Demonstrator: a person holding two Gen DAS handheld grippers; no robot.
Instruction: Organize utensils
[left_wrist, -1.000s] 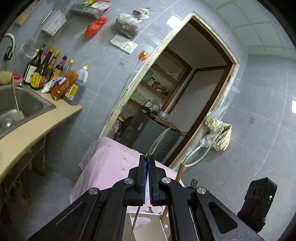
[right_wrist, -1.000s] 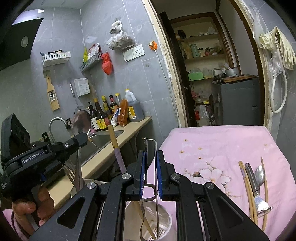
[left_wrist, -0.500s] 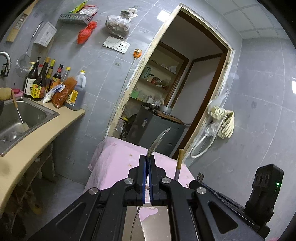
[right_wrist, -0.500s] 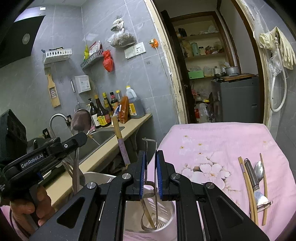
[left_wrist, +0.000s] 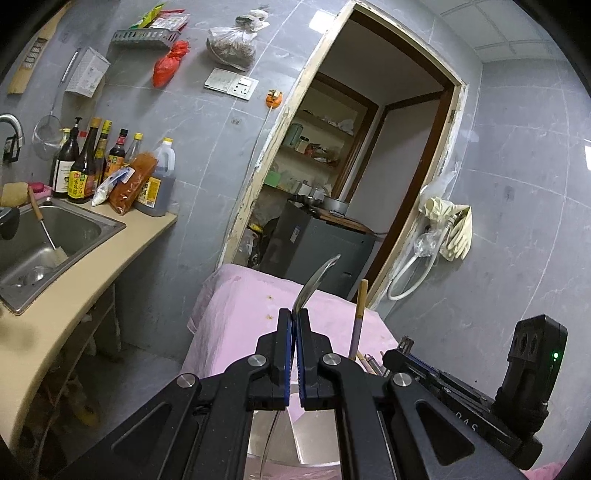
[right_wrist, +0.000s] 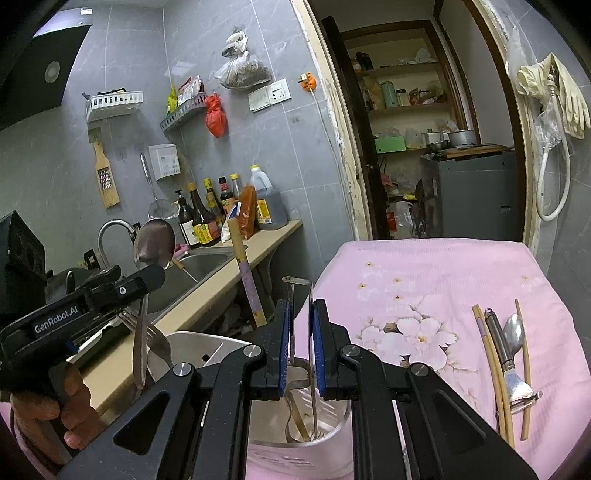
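My left gripper (left_wrist: 294, 314) is shut on a metal spoon (left_wrist: 317, 281); in the right wrist view the left gripper (right_wrist: 147, 275) holds that spoon (right_wrist: 154, 243) upright, bowl up, above a steel utensil holder (right_wrist: 207, 350). My right gripper (right_wrist: 300, 306) is shut on thin metal tongs (right_wrist: 295, 286) whose lower end hangs inside a white perforated holder (right_wrist: 332, 424). A chopstick (right_wrist: 245, 273) stands in the holder. Several chopsticks (right_wrist: 493, 365), a peeler (right_wrist: 504, 360) and a spoon (right_wrist: 514, 330) lie on the pink flowered cloth (right_wrist: 424, 277) at the right.
A beige counter (left_wrist: 74, 280) with a steel sink (left_wrist: 48, 236) and several sauce bottles (left_wrist: 88, 162) runs along the left. An open doorway (right_wrist: 436, 122) with a grey cabinet (right_wrist: 476, 192) is behind the table. Rubber gloves (right_wrist: 565, 96) and a hose hang on the right wall.
The left gripper has lifted the spoon higher and tilted up, so more of the table and holder shows. The right gripper has risen slightly with the tongs still in the holder.
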